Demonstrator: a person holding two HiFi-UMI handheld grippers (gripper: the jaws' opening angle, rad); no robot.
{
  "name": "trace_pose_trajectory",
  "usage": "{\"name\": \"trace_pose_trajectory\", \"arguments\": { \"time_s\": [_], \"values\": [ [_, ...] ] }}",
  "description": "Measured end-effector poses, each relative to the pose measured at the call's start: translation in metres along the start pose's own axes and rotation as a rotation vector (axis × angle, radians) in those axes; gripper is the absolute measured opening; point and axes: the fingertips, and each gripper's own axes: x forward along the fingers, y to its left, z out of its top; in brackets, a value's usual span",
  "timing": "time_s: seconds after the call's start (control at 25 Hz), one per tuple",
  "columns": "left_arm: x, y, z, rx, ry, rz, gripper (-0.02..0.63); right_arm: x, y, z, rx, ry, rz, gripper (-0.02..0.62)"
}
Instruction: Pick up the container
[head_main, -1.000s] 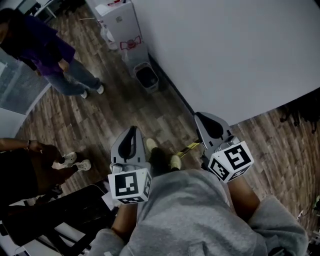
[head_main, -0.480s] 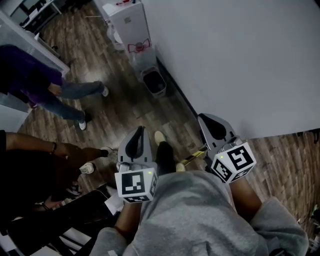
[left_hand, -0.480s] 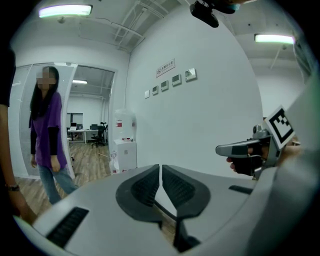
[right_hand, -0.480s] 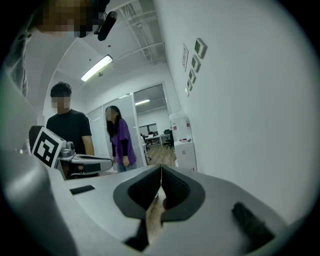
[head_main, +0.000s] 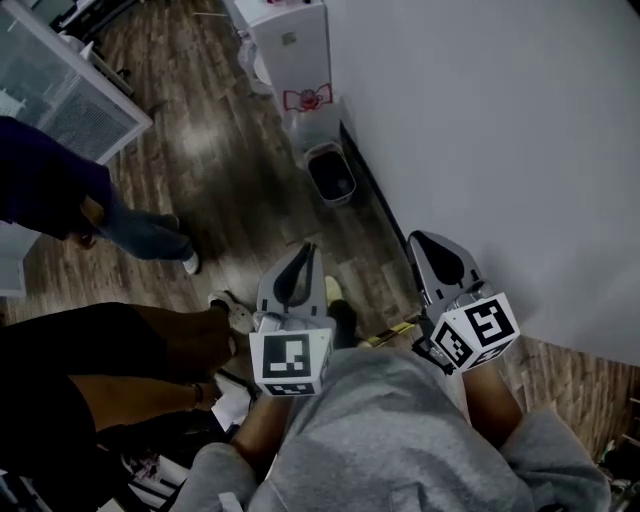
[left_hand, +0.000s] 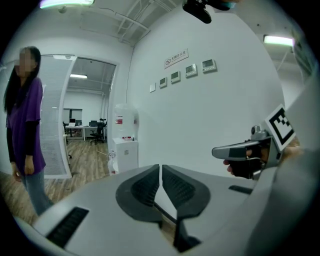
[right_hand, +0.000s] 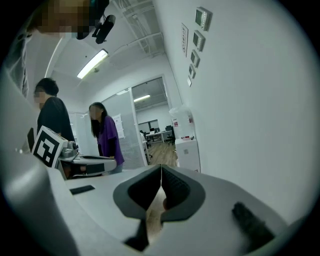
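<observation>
Standing on a dark wood-plank floor (head_main: 225, 190) close to a white wall (head_main: 500, 130), the person in a grey sweatshirt (head_main: 380, 440) holds both tools out in front, well above the floor, roughly side by side and apart. The left gripper (head_main: 306, 252) has its jaws drawn in to a hairline slit with nothing between them. The right gripper (head_main: 424, 246) has its jaw tips pressed together, also empty. Each carries its marker cube at the near end, by the hand.

At the floor's edge along the wall stands a small dark waste bin (head_main: 332, 178), and beyond it, at the same edge, a white water dispenser (head_main: 295, 45). Whether that bin is the container to be picked up cannot be told; neither gripper is near it or touching it.

A bystander in a purple top (head_main: 45, 185) stands at the left, in front of a glass partition (head_main: 70, 95). Another, in dark clothes (head_main: 100, 370), is just beside the left gripper. A row of small panels (left_hand: 185, 72) hangs high on the wall
</observation>
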Motion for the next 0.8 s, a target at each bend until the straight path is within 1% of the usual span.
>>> {"name": "trace_pose_trajectory", "arguments": {
  "time_s": [0.32, 0.52, 0.64, 0.8],
  "values": [
    [0.046, 0.052, 0.013, -0.020, 0.020, 0.020, 0.028, 0.065, -0.005, 0.023, -0.017, 0.021, 0.022, 0.025],
    [0.069, 0.073, 0.025, -0.033, 0.008, 0.001, 0.028, 0.094, -0.008, 0.037, -0.042, 0.026, 0.004, 0.025],
    [0.081, 0.089, 0.028, -0.029, 0.006, 0.008, 0.028, 0.114, -0.012, 0.045, -0.052, 0.012, -0.008, 0.026],
    [0.097, 0.105, 0.031, -0.026, 0.018, 0.016, 0.028, 0.132, -0.021, 0.050, -0.036, 0.001, -0.025, 0.026]
  ]
}}
